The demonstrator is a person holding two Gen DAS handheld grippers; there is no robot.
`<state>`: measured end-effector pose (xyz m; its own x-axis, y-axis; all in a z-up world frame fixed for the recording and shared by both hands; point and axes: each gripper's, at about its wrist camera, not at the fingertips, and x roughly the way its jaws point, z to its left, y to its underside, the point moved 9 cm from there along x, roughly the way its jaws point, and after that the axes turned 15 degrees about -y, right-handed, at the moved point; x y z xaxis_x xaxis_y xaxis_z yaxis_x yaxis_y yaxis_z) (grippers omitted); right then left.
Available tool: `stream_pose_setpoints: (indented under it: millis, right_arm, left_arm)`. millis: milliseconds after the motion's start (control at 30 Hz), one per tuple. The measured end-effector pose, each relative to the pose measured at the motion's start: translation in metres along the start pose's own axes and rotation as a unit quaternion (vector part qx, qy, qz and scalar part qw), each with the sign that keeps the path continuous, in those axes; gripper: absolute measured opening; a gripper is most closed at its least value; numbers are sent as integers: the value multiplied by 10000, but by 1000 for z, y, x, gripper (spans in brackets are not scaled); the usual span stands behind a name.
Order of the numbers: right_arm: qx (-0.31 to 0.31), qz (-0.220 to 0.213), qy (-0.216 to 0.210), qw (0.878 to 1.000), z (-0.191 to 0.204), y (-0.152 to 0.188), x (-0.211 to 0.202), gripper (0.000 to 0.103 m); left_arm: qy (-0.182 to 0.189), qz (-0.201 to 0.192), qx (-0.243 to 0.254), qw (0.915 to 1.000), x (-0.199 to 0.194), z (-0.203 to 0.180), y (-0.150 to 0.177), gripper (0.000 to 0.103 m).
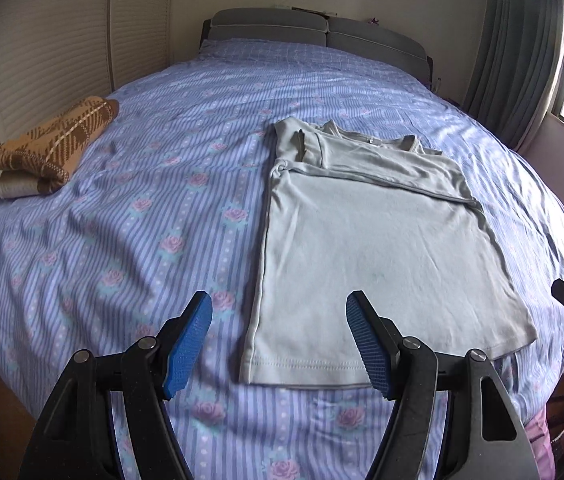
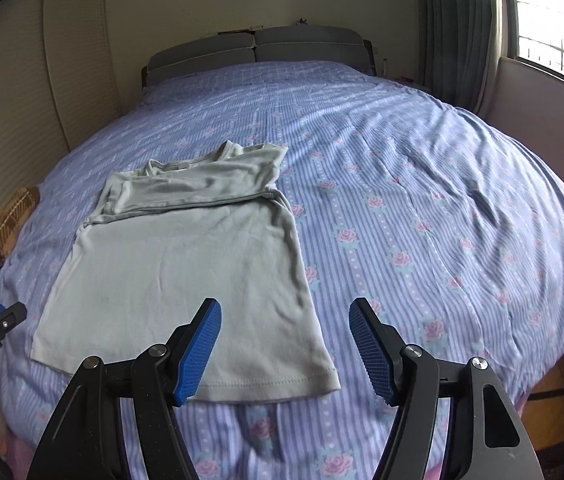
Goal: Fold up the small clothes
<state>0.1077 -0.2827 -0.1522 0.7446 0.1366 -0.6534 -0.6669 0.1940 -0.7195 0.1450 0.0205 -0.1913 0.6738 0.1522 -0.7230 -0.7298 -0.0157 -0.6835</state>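
A pale grey-green cotton T-shirt (image 1: pixel 381 248), sleeves folded in, lies flat on the blue striped, rose-patterned bed sheet (image 1: pixel 130 216). Left gripper (image 1: pixel 279 344) and right gripper (image 2: pixel 285 348) hover above its hem, jaws released, empty. A folded brown plaid garment (image 1: pixel 50 144) sits well apart.

Matt cotton shirt (image 1: pixel 381 240), striped cloth bedsheet (image 1: pixel 122 240)
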Motion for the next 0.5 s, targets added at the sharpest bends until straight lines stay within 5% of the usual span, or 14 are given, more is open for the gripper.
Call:
stream_pose_setpoints:
  millis: [500]
  right_arm:
    - [444, 114, 228, 9987, -31, 51, 12, 67]
  left_arm:
    - [-140, 589, -100, 9981, 31, 9, 47, 66]
